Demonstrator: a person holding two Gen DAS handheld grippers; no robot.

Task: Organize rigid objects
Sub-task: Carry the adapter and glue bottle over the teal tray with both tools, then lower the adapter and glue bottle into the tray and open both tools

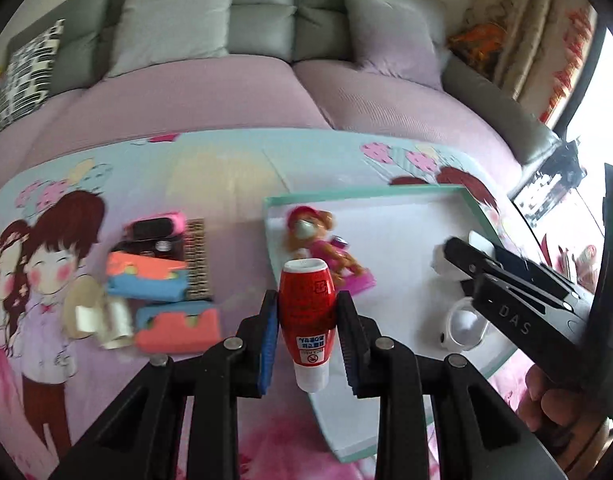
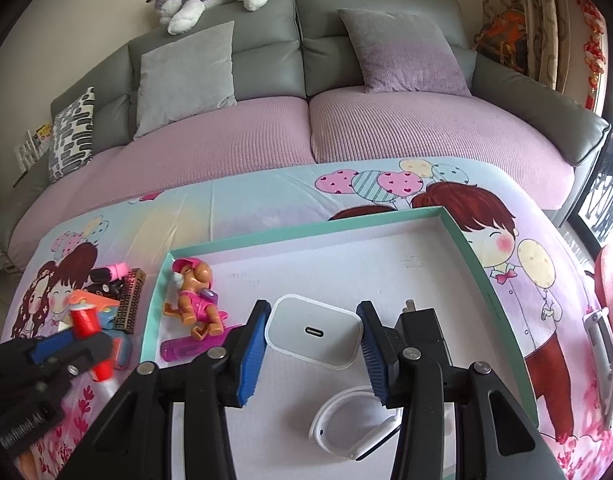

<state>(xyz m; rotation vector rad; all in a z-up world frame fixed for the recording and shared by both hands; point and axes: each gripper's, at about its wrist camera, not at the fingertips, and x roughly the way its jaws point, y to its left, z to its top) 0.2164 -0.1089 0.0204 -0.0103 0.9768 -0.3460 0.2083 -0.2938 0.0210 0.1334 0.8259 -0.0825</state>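
Note:
My left gripper (image 1: 306, 300) is shut on a red tube with white ends (image 1: 306, 304), held upright and lifted above the cartoon-print cloth (image 1: 226, 168), at the left edge of the teal-rimmed white tray (image 1: 366, 192). The right wrist view shows the left gripper (image 2: 78, 344) with the red tube (image 2: 84, 322) at lower left. My right gripper (image 2: 313, 307) is shut on a white charger (image 2: 314, 336) over the tray (image 2: 306, 234). It enters the left wrist view from the right (image 1: 446, 248).
In the tray lie a toy dog in pink (image 2: 194, 296), a white ring strap (image 2: 354, 424) and a black plug (image 2: 422, 324). Left of the tray sits a pile of orange and blue blocks (image 1: 146, 276), a brown grid piece (image 1: 196, 256) and a paper roll (image 1: 114, 320). A grey sofa (image 2: 386, 128) stands behind.

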